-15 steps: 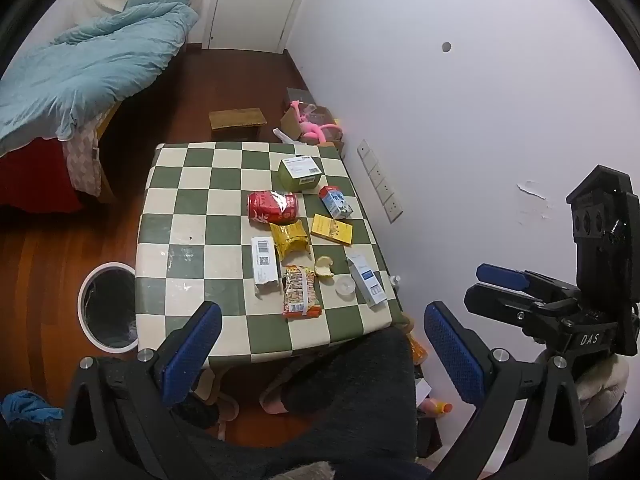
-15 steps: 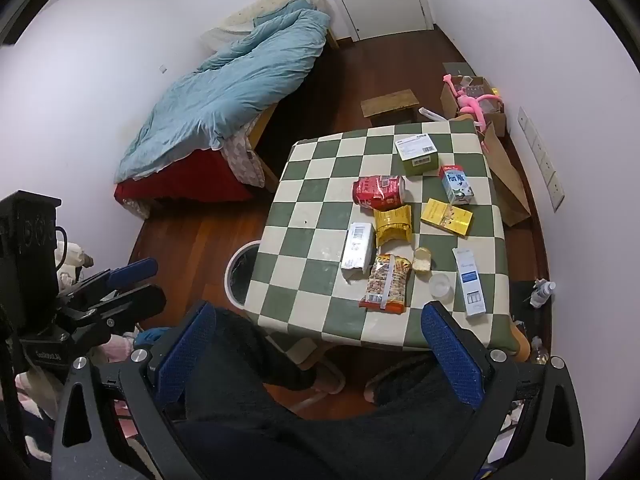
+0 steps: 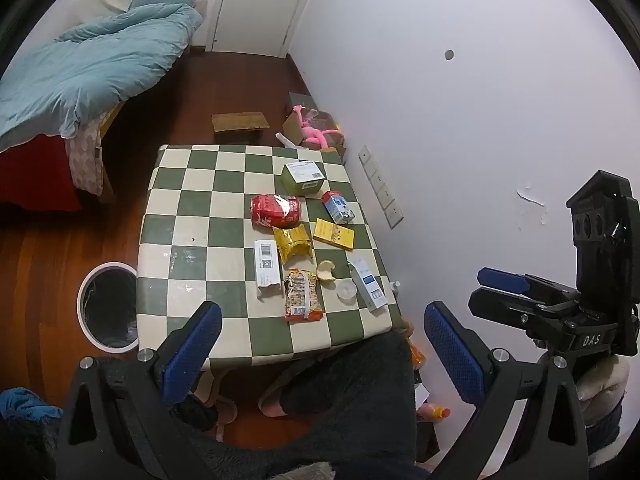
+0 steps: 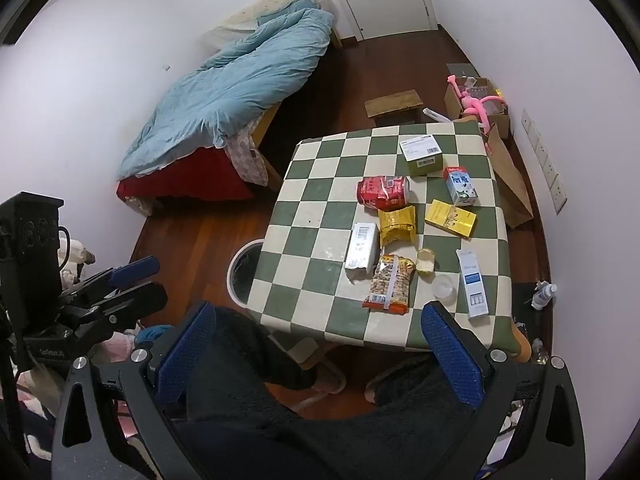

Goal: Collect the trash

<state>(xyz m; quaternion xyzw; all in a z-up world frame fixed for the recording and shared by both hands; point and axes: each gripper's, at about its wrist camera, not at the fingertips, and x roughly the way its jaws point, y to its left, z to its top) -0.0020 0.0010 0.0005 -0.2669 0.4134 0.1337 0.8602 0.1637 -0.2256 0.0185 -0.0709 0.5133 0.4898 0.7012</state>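
**Both grippers held high over a littered checkered table**

The left gripper [image 3: 322, 350] hangs above the near edge of the green-and-cream checkered table [image 3: 188, 216], its blue-padded fingers [image 3: 192, 350] spread wide apart with nothing between them. The right gripper [image 4: 320, 350] is held the same way, its fingers [image 4: 452, 350] wide apart and empty, well above the table [image 4: 316, 184] and the person's dark-clad knees.

The trash lies in a loose cluster on the table's right half. A crushed red drink can [image 3: 276, 210] lies on its side near the middle, with an olive-green box bearing a white label [image 3: 302, 178] beyond it and a small blue-and-white milk carton [image 3: 338, 207] to its right. Just below the can sits a crumpled gold foil wrapper [image 3: 293, 242], beside a flat yellow packet [image 3: 334, 233]. A white box with a barcode [image 3: 267, 263] lies left of the wrapper, touching an orange printed snack bag [image 3: 302, 295]. Near the bag are a pale curled scrap (peel or shell, hard to tell) [image 3: 326, 271], a small clear plastic lid [image 3: 346, 290] and a long white-and-blue box [image 3: 367, 285].

A round white-rimmed bin lined in black [image 3: 107, 305] stands on the wooden floor just left of the table.
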